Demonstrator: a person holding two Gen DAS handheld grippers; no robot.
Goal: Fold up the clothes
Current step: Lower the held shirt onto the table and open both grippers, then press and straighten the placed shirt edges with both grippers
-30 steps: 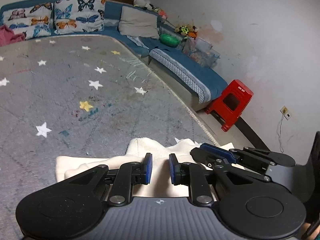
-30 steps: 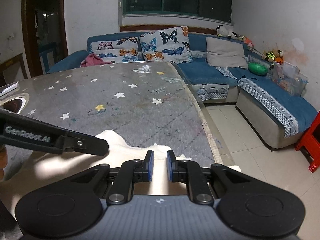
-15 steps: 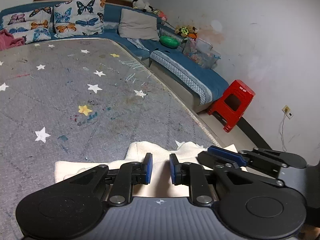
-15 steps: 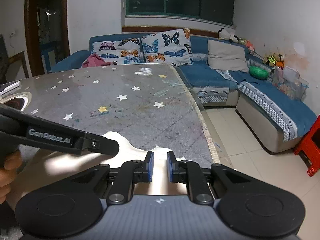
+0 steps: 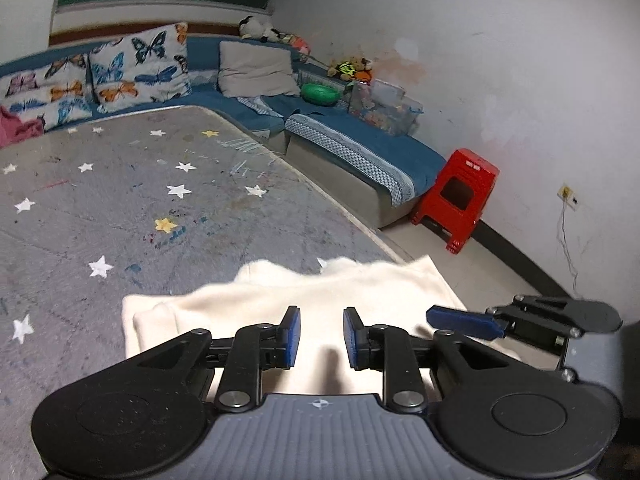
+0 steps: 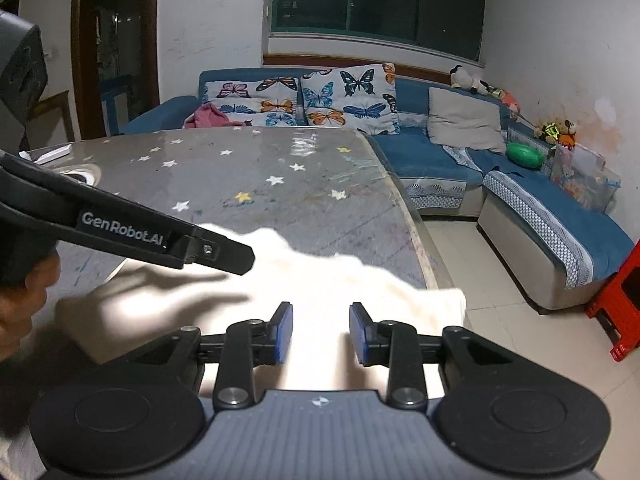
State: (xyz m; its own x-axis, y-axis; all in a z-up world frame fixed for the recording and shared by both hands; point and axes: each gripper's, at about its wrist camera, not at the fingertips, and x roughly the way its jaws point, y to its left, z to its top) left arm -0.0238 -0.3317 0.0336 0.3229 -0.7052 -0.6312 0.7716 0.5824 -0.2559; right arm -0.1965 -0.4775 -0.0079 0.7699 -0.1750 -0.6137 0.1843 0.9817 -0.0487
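Over the last second the jaws of both the left gripper (image 5: 318, 338) and the right gripper (image 6: 320, 334) have parted from a narrow gap to a moderate one, and neither now holds anything. The cream garment (image 5: 320, 292) lies flat at the near corner of the star-patterned table (image 5: 160, 200), with its right edge reaching the table's edge. This fits a release of the cloth after a fold, though whether further folds are needed cannot be settled from these views.
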